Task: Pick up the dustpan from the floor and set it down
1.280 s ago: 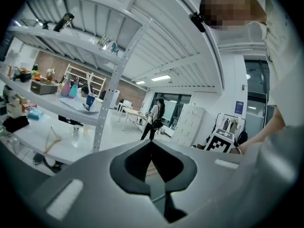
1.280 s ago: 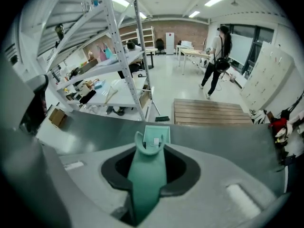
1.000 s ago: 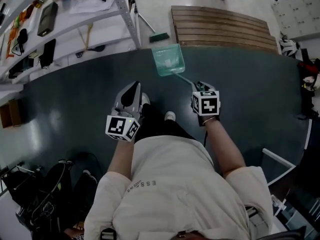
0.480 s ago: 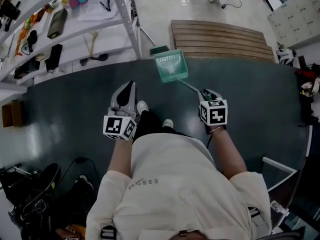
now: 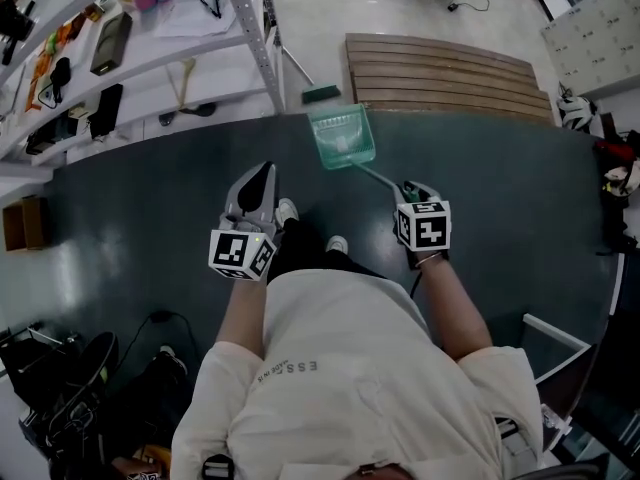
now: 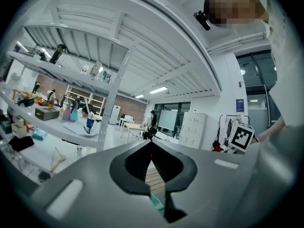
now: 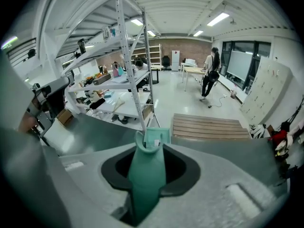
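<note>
Dustpan (image 5: 341, 136) above the mat's (image 5: 150, 218) far edge, shelf rack (image 5: 200, 63) to its left, slatted platform (image 5: 440, 73) just behind.

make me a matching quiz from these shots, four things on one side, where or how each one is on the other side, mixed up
Things:
1. dustpan
2. left gripper
3. wooden slat platform
4. white shelf rack

States and places:
A. jaws together, nothing between them
B. brown, lying flat at the top right of the head view
C. teal, its handle clamped in the jaws of the right gripper
D. stands at the upper left of the head view, loaded with small items

Pairs: 1-C, 2-A, 3-B, 4-D
</note>
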Demonstrator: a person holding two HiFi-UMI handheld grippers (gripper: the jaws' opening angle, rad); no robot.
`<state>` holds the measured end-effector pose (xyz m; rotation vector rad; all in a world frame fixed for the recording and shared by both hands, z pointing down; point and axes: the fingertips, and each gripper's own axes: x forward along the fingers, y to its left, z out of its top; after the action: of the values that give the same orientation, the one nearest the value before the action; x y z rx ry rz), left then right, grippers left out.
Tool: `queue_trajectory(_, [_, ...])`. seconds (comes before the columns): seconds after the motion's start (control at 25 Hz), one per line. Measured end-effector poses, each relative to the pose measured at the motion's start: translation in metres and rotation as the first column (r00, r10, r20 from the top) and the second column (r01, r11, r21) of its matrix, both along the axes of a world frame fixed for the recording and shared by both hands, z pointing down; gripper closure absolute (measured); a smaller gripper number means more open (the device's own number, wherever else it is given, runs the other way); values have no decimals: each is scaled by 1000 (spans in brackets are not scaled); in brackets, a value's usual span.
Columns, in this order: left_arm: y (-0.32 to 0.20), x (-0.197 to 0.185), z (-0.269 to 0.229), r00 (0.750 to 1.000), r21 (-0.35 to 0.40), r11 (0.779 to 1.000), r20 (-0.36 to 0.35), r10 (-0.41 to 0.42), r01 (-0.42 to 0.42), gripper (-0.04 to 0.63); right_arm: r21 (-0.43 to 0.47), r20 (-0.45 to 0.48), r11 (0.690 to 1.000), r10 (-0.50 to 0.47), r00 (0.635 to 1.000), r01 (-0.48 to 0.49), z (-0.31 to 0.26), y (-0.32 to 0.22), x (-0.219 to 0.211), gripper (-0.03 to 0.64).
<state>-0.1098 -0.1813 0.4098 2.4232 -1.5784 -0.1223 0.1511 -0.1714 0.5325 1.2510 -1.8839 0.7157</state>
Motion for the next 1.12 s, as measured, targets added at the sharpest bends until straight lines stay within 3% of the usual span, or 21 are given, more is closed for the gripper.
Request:
queue_trajectory(0.28, [-43,-14,33,1000,-23,1000,-21,4,-4,586,-82,-25,997,3,1000,-5,47,-47,-32,543])
queue_trajectory(0.64, [-92,-41,96,1000,-126,992,-9,11,-12,586,-209,-46,977,36,998,-45,137,-109,-71,541])
queue_trajectory(0.92, [-109,-50,143,999,-213,977,-43,-8,-1,586,-265,-92,960,71,993,-93,205,-134,-94,541])
queue_trajectory(1.12, [-113,-48,165,997,-231,973,-76,5,-23,586,-281,-126,952,91,988,-124,235,-136,-105,541])
